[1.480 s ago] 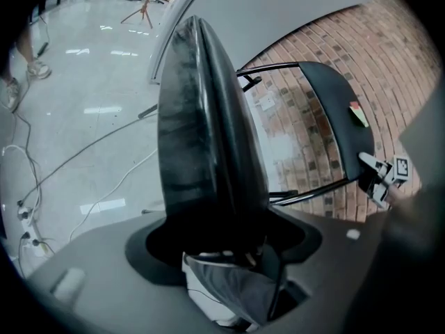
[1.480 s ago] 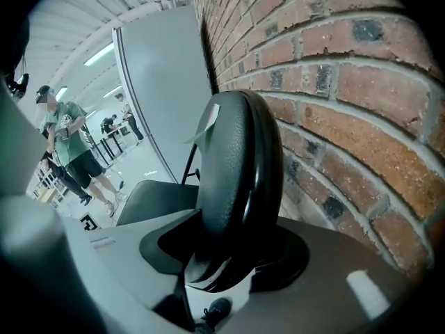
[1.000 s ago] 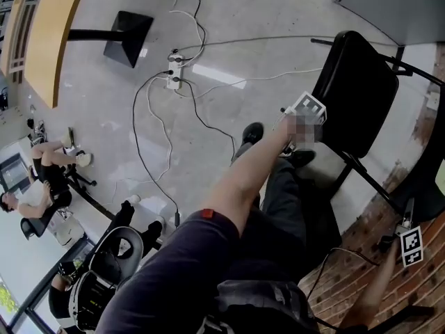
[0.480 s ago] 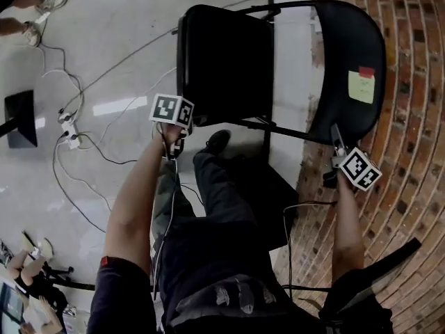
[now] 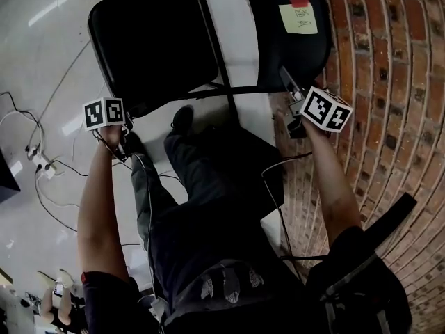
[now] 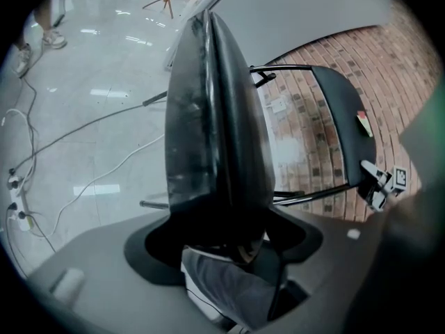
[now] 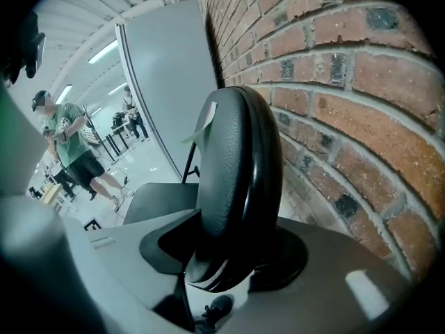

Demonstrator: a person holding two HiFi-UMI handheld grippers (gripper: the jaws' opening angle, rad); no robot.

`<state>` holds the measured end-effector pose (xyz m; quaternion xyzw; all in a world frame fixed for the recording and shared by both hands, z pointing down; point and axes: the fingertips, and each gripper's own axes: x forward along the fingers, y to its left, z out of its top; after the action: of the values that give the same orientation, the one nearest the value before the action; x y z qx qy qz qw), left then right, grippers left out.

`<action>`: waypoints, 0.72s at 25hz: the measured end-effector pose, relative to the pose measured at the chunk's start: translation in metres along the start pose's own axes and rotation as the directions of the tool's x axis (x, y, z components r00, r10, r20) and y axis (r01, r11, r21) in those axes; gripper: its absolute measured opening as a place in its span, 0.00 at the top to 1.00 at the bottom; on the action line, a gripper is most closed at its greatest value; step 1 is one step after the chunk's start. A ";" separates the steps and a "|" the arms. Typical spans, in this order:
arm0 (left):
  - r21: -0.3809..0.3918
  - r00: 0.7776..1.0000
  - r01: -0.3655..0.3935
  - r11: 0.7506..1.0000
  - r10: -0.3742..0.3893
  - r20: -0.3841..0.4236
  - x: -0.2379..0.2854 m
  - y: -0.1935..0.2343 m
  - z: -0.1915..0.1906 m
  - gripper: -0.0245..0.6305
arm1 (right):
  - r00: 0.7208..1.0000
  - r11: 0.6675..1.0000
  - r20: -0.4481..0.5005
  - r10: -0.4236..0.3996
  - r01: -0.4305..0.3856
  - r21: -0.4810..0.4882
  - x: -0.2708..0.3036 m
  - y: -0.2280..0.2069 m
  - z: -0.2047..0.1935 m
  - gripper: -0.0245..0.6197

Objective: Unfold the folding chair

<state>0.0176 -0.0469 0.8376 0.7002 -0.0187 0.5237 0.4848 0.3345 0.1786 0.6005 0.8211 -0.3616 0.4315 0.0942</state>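
Observation:
A black folding chair stands by the wall, its seat (image 5: 153, 40) swung out to the left of the backrest (image 5: 278, 54). The backrest carries a yellow sticky note (image 5: 298, 17). My left gripper (image 5: 125, 120) is shut on the seat's front edge, which shows edge-on (image 6: 215, 131) between its jaws (image 6: 222, 235). My right gripper (image 5: 290, 85) is shut on the lower rim of the backrest (image 7: 240, 165), which fills its jaws (image 7: 229, 256). The left gripper view also shows the backrest (image 6: 341, 117) with the right gripper (image 6: 379, 186) on it.
A red brick wall (image 5: 389, 82) runs close along the right. White cables and a power strip (image 5: 38, 162) lie on the glossy floor at the left. My legs and a black shoe (image 5: 182, 120) stand just behind the chair. People (image 7: 66, 148) stand far off.
The head view has swung from the open floor round to the chair and wall. Both grippers keep their hold; the left one has drifted left and down with the seat.

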 end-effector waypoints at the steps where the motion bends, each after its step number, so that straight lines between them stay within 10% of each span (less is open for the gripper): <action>1: -0.007 1.000 -0.002 1.000 0.002 0.002 0.000 0.003 -0.002 0.43 | 1.000 1.000 -0.004 0.005 -0.005 0.000 0.001 0.001 -0.002 0.66; 18: -0.080 0.999 -0.004 0.997 0.009 0.054 0.001 0.038 -0.008 0.43 | 0.999 0.999 -0.038 0.030 -0.029 0.024 0.012 0.012 -0.015 0.66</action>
<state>-0.0079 -0.0613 0.8635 0.6941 -0.0549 0.5050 0.5101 0.3209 0.1708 0.6166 0.8082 -0.3666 0.4529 0.0850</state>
